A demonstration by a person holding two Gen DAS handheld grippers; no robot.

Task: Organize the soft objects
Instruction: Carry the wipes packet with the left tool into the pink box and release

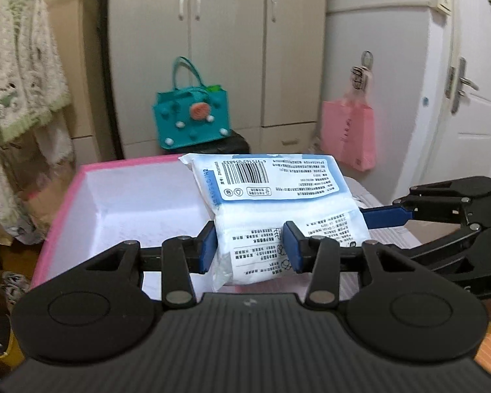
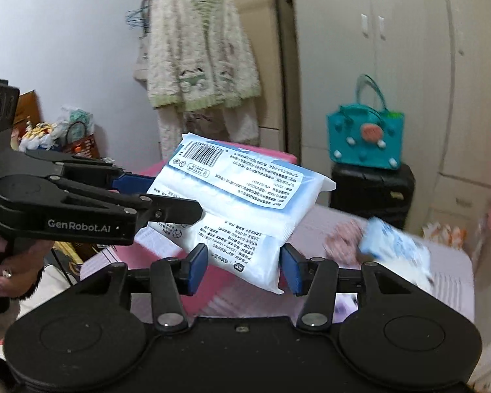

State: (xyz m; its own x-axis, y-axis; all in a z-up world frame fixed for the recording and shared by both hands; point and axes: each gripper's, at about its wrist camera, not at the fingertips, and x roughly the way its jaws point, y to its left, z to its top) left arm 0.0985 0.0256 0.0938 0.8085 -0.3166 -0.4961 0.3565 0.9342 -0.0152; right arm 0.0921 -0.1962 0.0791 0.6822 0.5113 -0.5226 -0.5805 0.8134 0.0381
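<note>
Now both my grippers clamp one soft white tissue pack [image 1: 271, 209] — left gripper [image 1: 250, 245], right gripper [image 2: 244, 270] — above the pink box's [image 1: 65, 203] right edge; I should lower it level before letting go.

Glossy crinkled plastic wipes pack [image 1: 271, 196], matt black plastic gripper [image 1: 250, 245] with blue pads, fluffy knit cardigan [image 2: 199, 52], teal felt bag [image 1: 190, 118]

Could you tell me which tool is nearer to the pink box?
Left. The left tool grips the tissue pack over the pink box; the right tool holds the pack's other end, out past the box's rim.
</note>
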